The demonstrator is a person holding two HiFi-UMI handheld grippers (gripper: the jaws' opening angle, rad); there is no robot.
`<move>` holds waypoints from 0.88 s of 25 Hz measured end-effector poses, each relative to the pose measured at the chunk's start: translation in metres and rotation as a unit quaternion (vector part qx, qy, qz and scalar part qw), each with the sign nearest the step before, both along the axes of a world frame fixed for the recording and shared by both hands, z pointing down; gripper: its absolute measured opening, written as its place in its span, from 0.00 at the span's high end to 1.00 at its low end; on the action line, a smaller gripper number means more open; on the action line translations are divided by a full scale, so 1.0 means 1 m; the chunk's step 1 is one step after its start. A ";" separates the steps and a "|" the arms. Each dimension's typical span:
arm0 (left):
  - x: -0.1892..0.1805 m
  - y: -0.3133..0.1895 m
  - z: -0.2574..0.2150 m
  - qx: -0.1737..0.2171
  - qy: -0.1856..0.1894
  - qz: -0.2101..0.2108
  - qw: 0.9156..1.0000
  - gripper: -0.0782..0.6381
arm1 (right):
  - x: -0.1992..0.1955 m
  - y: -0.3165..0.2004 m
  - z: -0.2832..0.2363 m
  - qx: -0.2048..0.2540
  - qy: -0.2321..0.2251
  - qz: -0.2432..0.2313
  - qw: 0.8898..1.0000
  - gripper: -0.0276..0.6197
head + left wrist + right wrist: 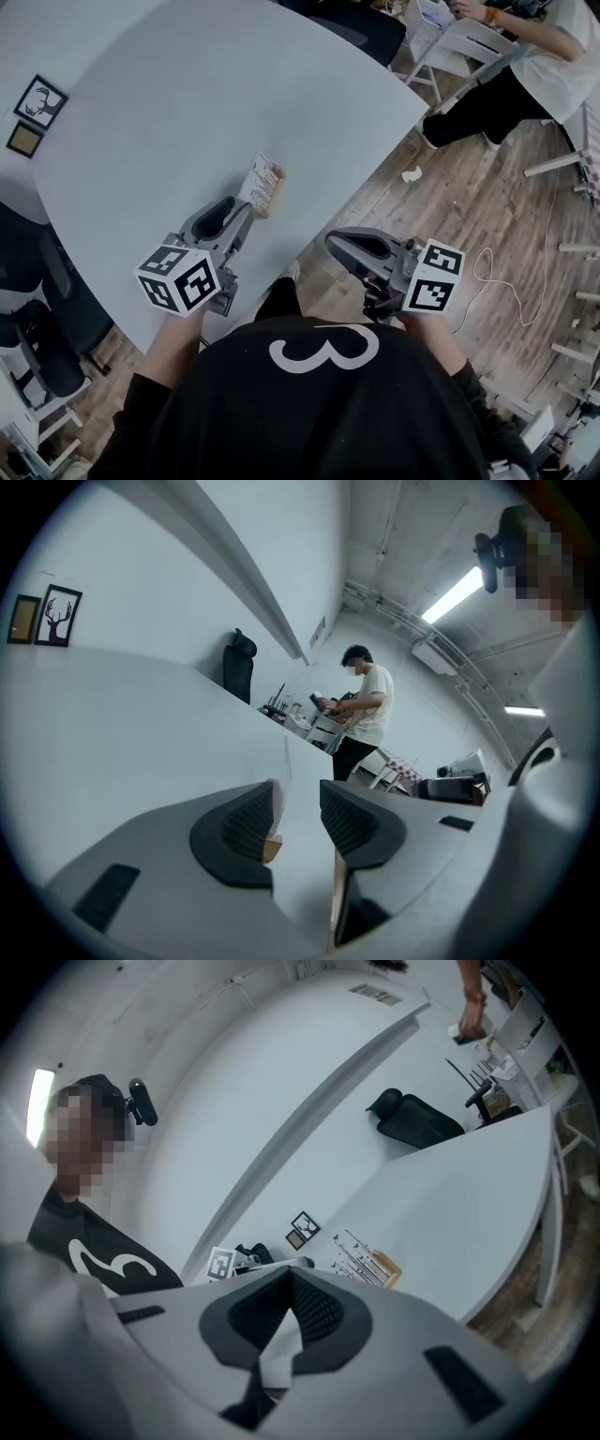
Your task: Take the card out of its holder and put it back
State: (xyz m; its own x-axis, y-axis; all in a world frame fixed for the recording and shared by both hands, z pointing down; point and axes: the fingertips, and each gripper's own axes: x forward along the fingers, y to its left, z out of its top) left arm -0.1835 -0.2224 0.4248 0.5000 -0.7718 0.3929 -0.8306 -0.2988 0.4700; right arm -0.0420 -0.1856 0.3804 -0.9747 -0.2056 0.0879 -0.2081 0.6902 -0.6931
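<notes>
A wooden holder [276,191] with its card [260,182] stands on the white table [178,103].

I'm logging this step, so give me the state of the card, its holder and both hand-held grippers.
card: standing in its holder.
holder: on the table, with the card seated in it.
left hand-held gripper: open, jaws on either side of the card's edge, not clamping it.
right hand-held gripper: shut, nothing between its jaws.
</notes>
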 end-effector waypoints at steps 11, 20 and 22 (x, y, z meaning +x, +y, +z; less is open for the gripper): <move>0.008 -0.023 0.011 -0.005 -0.019 -0.007 1.000 0.68 | 0.013 -0.007 0.012 -0.014 0.001 0.015 1.000 0.95; 0.010 -0.031 0.019 -0.012 -0.019 -0.009 1.000 0.69 | 0.014 -0.007 0.014 -0.019 0.004 0.020 1.000 0.95; 0.009 -0.032 0.020 -0.011 -0.019 -0.010 1.000 0.71 | 0.015 -0.008 0.015 -0.019 0.004 0.022 1.000 0.95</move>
State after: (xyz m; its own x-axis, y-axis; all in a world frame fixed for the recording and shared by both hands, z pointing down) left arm -0.1746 -0.2546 0.4445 0.4685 -0.7725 0.4286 -0.8536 -0.2709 0.4448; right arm -0.0272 -0.1934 0.3957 -0.9638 -0.2451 0.1050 -0.2441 0.6527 -0.7172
